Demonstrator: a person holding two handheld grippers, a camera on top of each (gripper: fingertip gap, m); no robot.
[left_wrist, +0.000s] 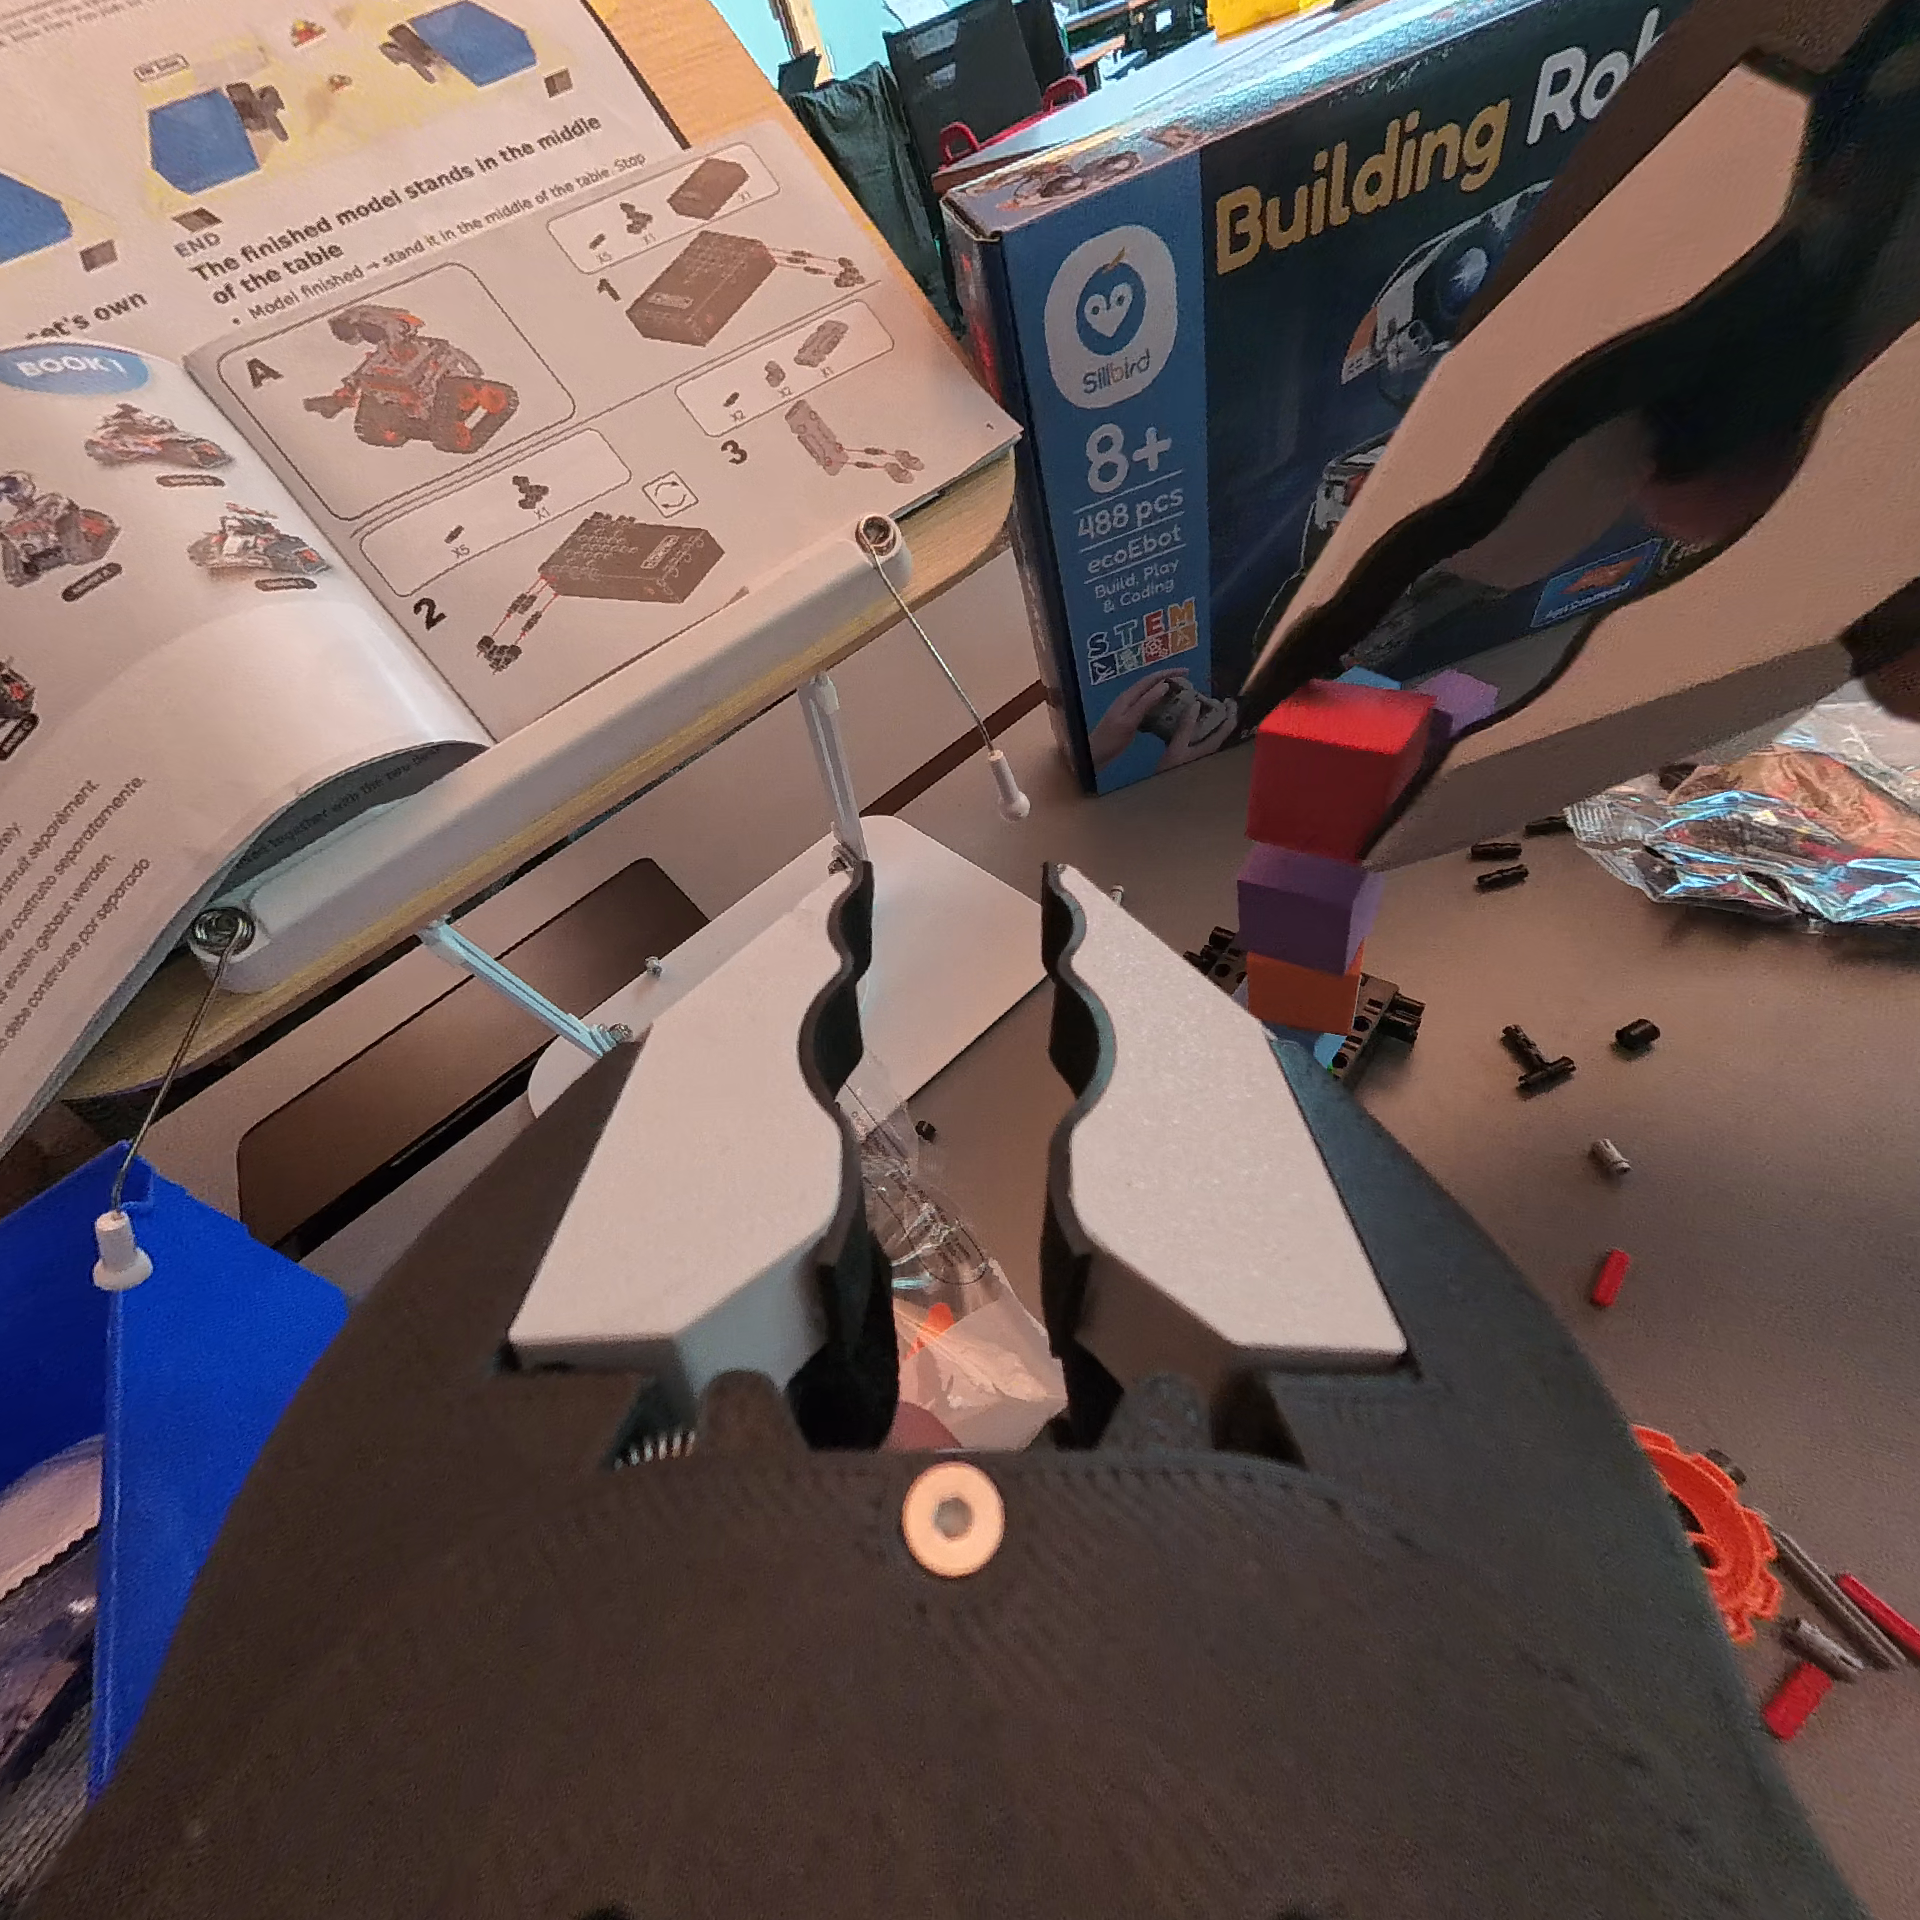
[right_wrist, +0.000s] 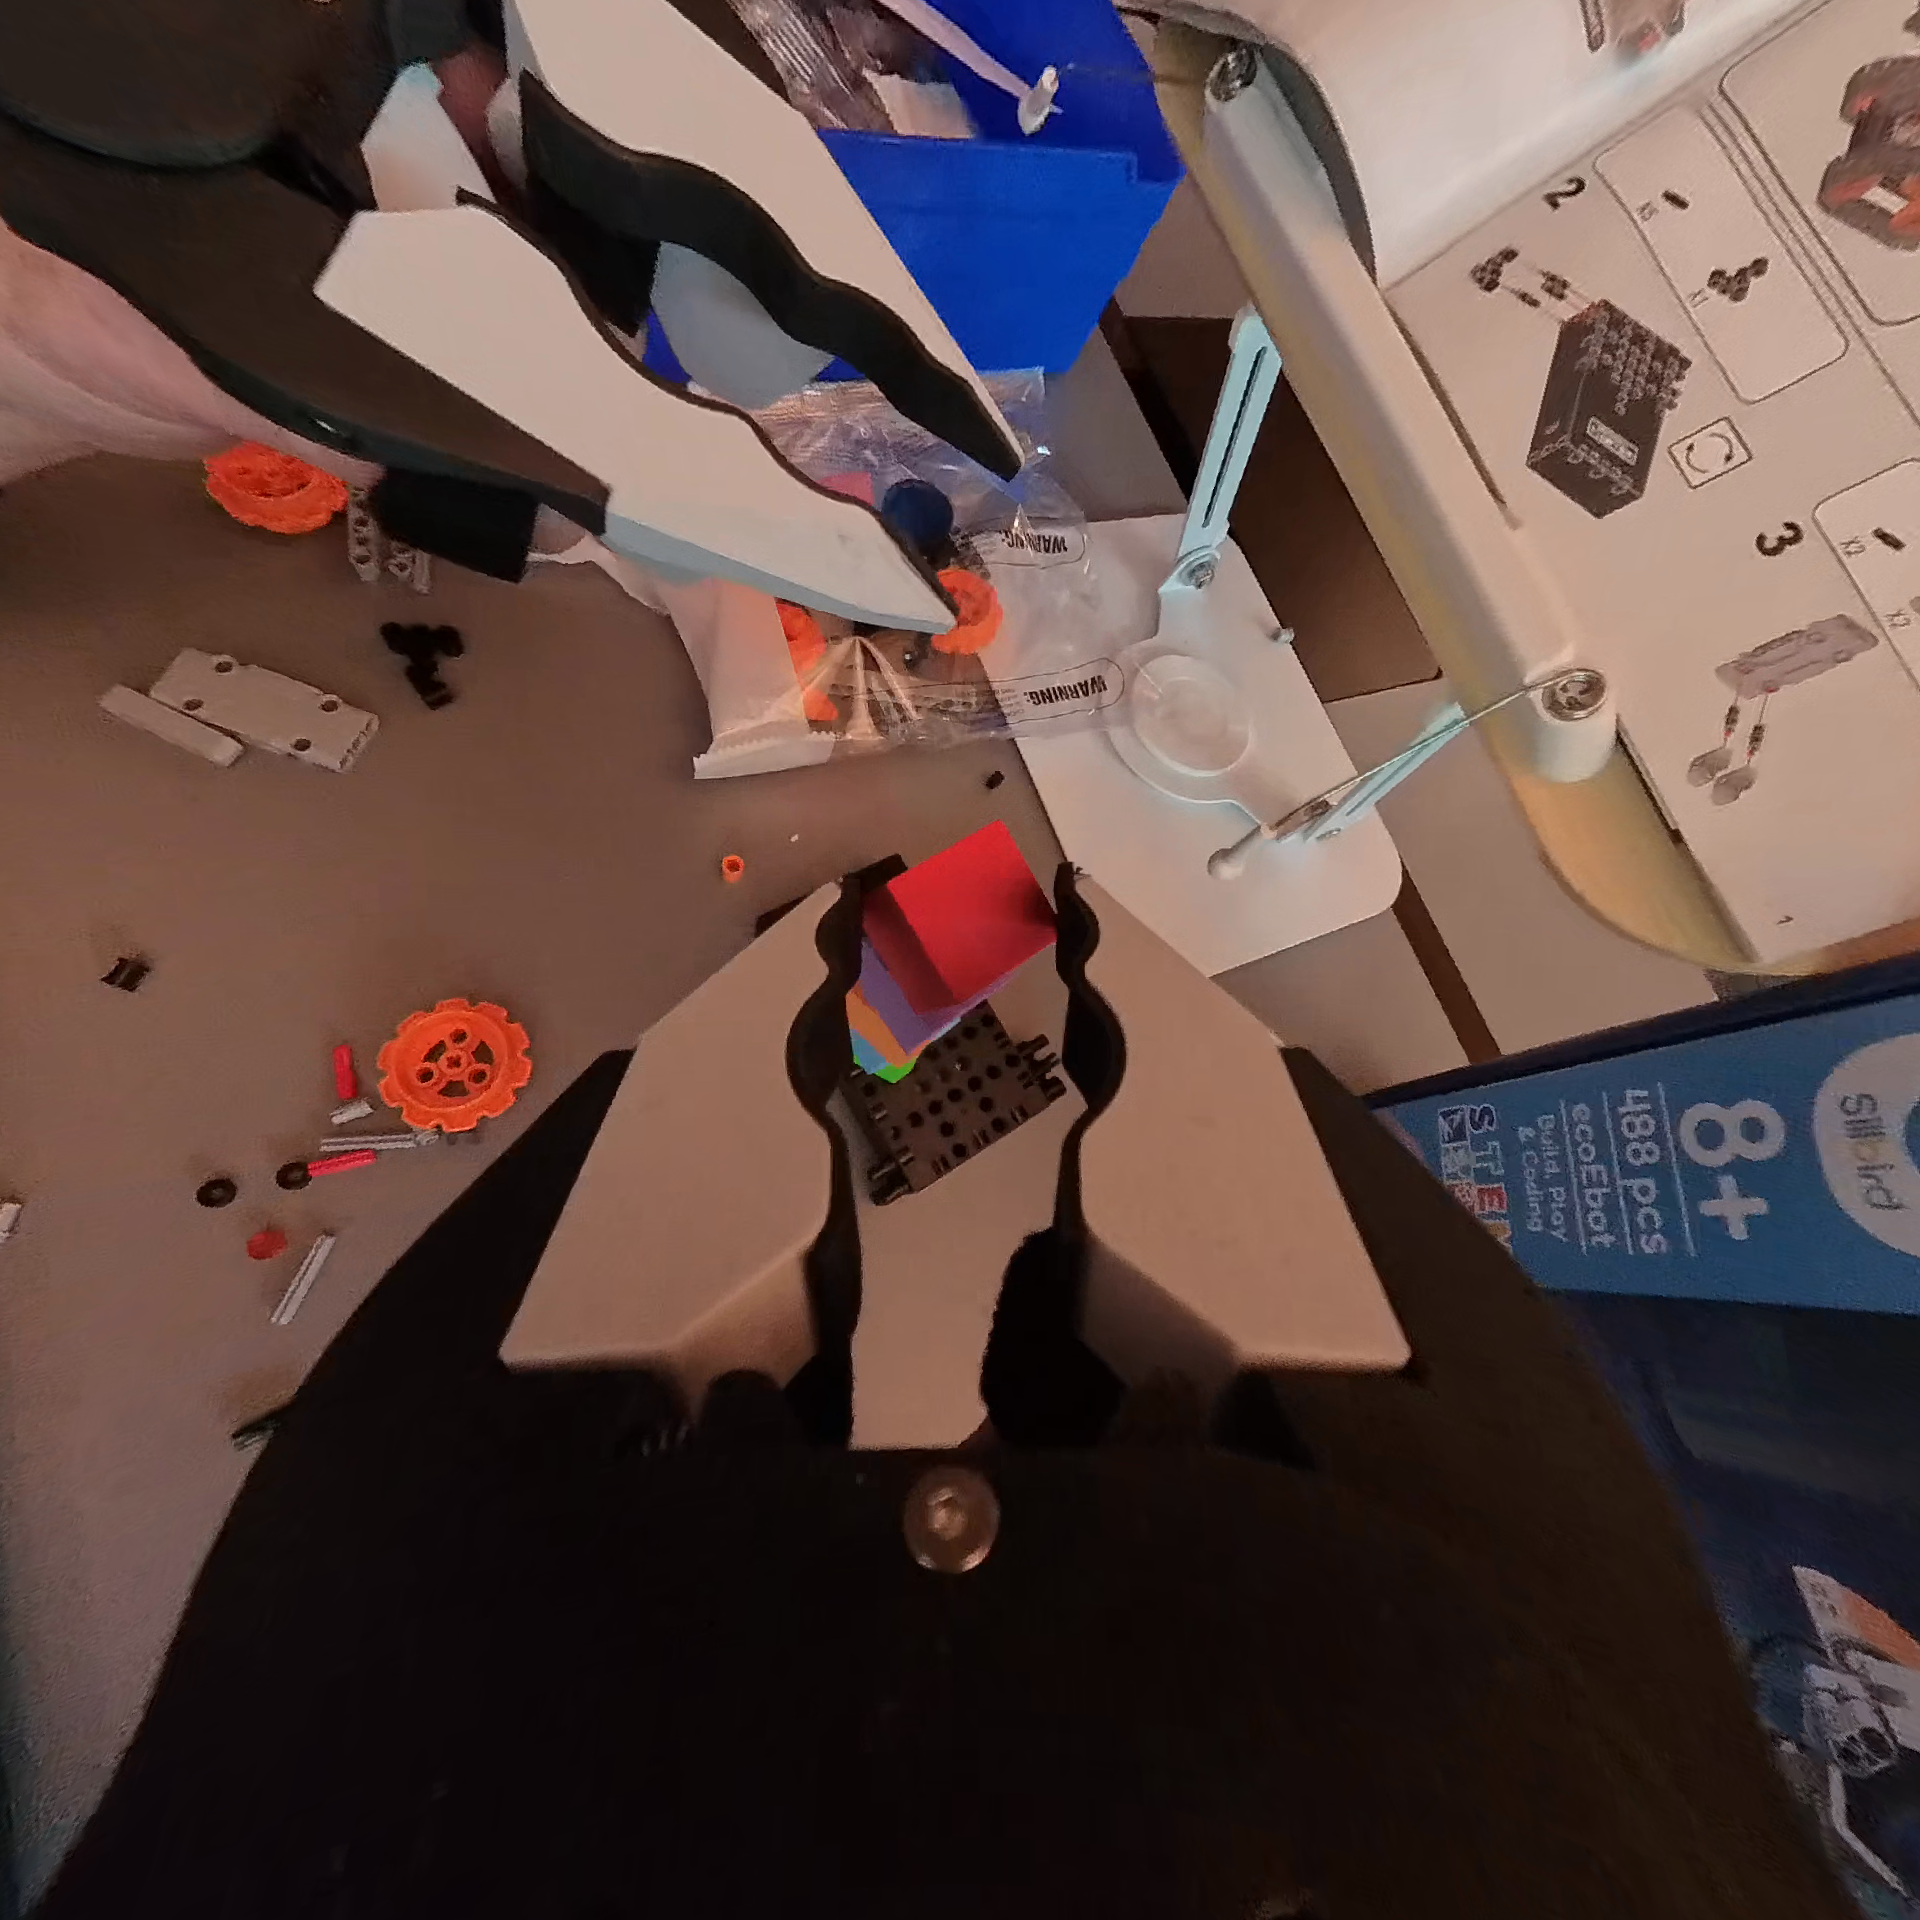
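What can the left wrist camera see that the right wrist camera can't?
Only the left wrist view shows the crinkly silver bag and the booklet's left page. Only the right wrist view shows the grey flat pieces and the orange gear beside the little pins. Both show the red block topping the coloured stack, the blue box and both grippers.

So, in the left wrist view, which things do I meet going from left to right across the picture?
Blue bin → open instruction booklet on its stand → left claw, open → stack of coloured cubes → toy box → crinkled foil bag.
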